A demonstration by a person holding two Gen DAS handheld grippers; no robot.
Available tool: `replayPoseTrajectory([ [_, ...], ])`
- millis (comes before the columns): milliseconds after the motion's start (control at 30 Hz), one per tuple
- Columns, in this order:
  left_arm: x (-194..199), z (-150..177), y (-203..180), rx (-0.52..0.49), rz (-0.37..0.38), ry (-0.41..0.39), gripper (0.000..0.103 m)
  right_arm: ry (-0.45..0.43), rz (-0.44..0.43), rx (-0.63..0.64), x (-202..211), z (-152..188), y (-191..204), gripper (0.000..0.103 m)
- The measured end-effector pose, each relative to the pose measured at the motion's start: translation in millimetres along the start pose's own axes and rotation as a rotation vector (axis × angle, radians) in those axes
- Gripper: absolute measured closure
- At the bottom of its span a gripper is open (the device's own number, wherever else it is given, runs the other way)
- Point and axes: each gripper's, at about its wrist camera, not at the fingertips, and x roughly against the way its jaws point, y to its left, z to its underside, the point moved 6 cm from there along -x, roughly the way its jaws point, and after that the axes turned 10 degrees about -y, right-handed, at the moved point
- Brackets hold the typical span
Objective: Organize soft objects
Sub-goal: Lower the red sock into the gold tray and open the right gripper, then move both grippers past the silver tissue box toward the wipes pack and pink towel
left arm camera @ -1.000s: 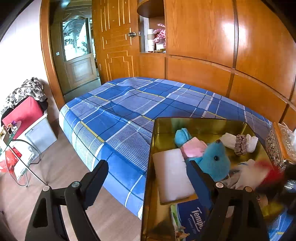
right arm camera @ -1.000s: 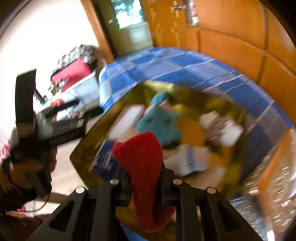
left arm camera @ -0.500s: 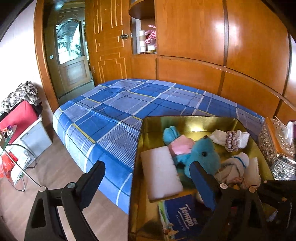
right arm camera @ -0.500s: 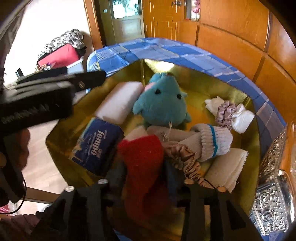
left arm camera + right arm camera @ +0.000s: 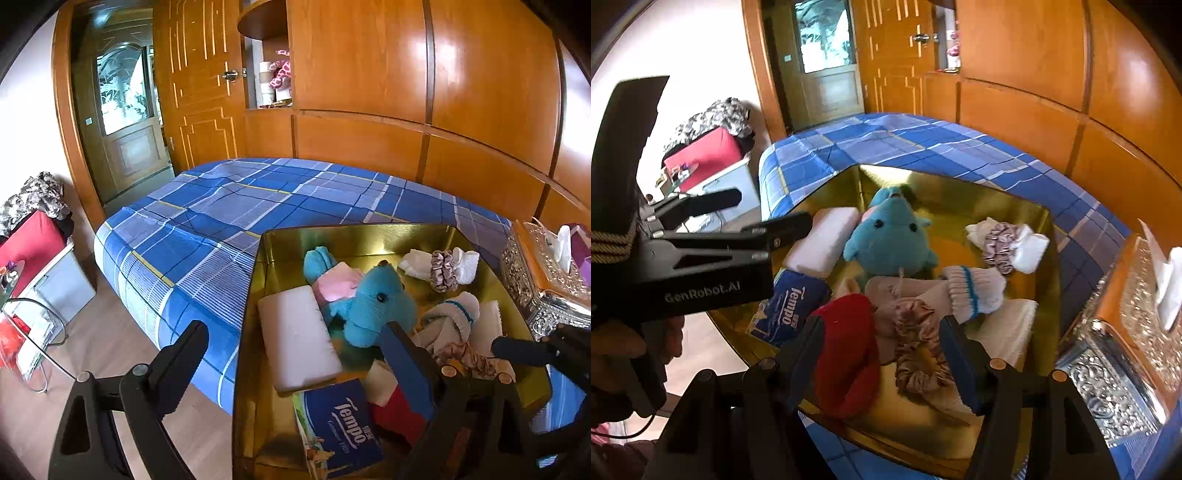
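Note:
A gold tray point(image 5: 266, 280) on the bed holds a teal plush point(image 5: 890, 240), a white pad point(image 5: 823, 240), a Tempo tissue pack point(image 5: 790, 306), a striped white sock point(image 5: 975, 291), a beige scrunchie point(image 5: 916, 339) and a red sock point(image 5: 846, 350). My right gripper point(image 5: 881, 325) hangs over the tray's near side with its jaws opening. The red sock lies loose between them, leaning on the left finger. My left gripper point(image 5: 293, 330) stands wide open astride the tray's left wall, holding nothing.
A silver ornate tissue box point(image 5: 1115, 332) stands right of the tray. The blue plaid bed point(image 5: 221, 221) stretches beyond it to a wooden wardrobe wall. On the floor at the left are a red case point(image 5: 29, 247) and a glass table point(image 5: 29, 332).
The right gripper, shut on the red sock above the tray a second ago, has lowered and opened. The sock now rests in the tray. The left gripper has shifted slightly.

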Motion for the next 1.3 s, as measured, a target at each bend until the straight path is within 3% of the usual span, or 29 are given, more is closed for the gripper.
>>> replayPoseTrajectory([
  [800, 3.1, 7.3, -21.9, -0.052, 0.053, 0.009, 0.008, -0.173, 0.176, 0.008, 63.3, -22.0, -46.9, 0.038],
  [1033, 2.7, 10.8, -29.8, -0.076, 0.07, 0.018, 0.008, -0.229, 0.29, -0.006, 101.1, -27.7, -90.6, 0.038],
  [1300, 4.3, 16.8, -43.5, -0.11, 0.098, 0.026, 0.007, -0.291, 0.482, -0.105, 157.7, -20.2, -169.9, 0.038],
])
